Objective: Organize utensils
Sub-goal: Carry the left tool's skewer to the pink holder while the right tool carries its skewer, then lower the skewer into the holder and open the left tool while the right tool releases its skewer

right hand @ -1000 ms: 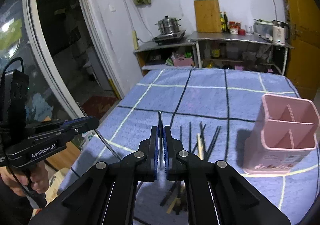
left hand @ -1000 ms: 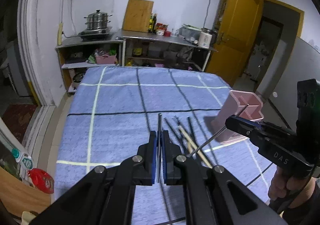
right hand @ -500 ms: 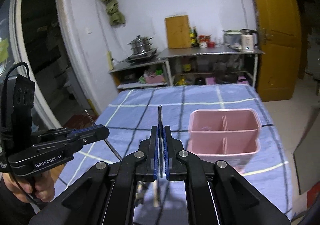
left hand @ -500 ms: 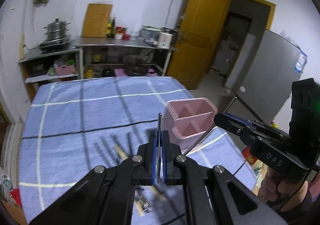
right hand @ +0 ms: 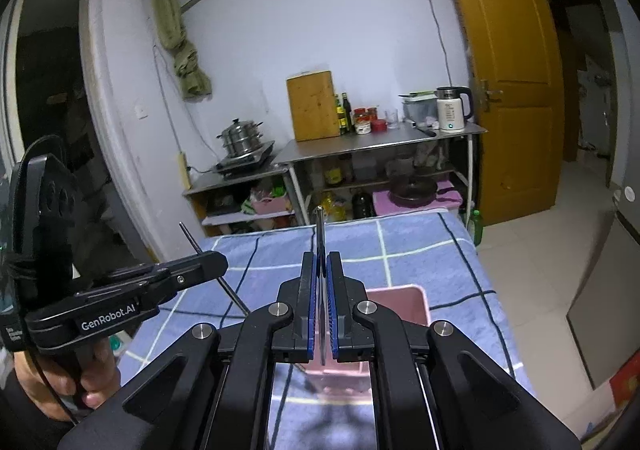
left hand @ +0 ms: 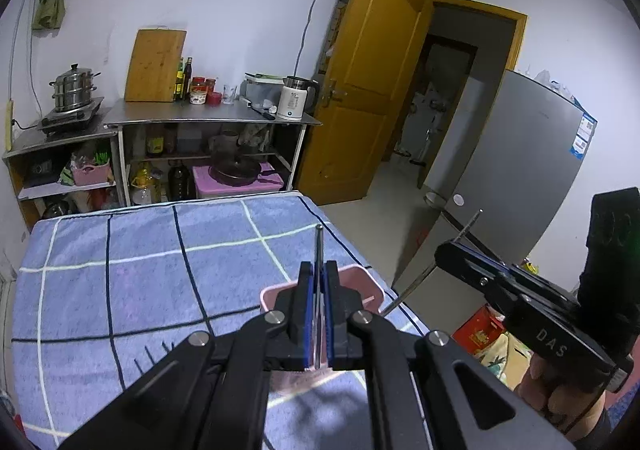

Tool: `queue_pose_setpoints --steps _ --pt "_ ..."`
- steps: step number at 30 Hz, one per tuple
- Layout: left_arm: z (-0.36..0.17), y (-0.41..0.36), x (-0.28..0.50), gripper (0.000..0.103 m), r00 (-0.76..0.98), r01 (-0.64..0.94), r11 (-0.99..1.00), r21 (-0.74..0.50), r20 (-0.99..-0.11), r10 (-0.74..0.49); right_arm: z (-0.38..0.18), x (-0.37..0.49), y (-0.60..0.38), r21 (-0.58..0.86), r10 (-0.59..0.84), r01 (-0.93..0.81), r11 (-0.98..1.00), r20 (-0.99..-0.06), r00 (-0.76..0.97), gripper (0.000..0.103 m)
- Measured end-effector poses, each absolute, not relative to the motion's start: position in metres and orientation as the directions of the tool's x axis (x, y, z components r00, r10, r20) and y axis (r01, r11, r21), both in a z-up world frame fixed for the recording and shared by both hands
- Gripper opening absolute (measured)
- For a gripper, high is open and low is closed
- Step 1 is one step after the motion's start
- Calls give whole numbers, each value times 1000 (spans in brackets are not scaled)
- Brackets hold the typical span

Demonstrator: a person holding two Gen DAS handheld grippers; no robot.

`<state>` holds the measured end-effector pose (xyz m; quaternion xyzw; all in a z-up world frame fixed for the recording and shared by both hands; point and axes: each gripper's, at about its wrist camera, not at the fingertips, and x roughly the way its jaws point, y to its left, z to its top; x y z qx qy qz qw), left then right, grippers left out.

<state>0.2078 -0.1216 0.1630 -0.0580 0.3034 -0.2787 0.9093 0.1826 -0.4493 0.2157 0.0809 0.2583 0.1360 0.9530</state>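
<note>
We hold two claws above the blue checked cloth [left hand: 140,290] that covers the table.

The left claw [left hand: 319,314] is clamped tight on a thin metal chopstick [left hand: 319,250], which runs up between the blue pads and pokes out past the tips. The right claw [right hand: 319,310] grips a second metal chopstick [right hand: 319,234] the same way, jaws pressed together on it.

Each claw shows in the other's camera: in the left view the right claw [left hand: 456,254] sits off to the right with its chopstick [left hand: 468,228] slanting through it, and in the right view the left claw [right hand: 208,262] sits off to the left, its chopstick [right hand: 192,240] crossing it at an angle (a hand [right hand: 84,382] wraps its handle below).

The pink utensil holder [left hand: 360,274] stands on the cloth near the table's right edge, directly beyond and partly hidden by the left claw; in the right view the same holder [right hand: 404,302] lies just behind the right claw's fingers. Both chopsticks are above it, apart from it.

A few dark chopstick tips [left hand: 156,354] lie on the cloth to the holder's left.
</note>
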Motion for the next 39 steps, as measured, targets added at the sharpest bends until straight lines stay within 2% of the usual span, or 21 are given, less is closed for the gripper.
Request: queue_pose_setpoints --steps 5,16,29,32,36,39 --pt "149 -132 227 5 649 463 843 -275 -542 -533 200 203 -453 242 300 -203 949 -491 818 5" --pt "89 -141 255 5 594 426 862 -274 -634 -495 131 240 -449 263 306 -177 948 -612 729 5" --pt "71 -147 264 6 582 435 858 -272 -642 -499 100 255 -454 255 290 -157 954 -655 698 5" --pt "74 -147 261 9 592 439 859 -265 -633 -498 99 257 -454 245 282 -156 957 -662 695 5" --pt "85 -141 253 21 615 446 851 -279 -595 -517 108 250 -453 225 268 -158 961 -643 717 9" --pt "95 -135 246 22 632 451 847 -281 -570 -525 118 241 -452 197 252 -164 967 -625 738 12"
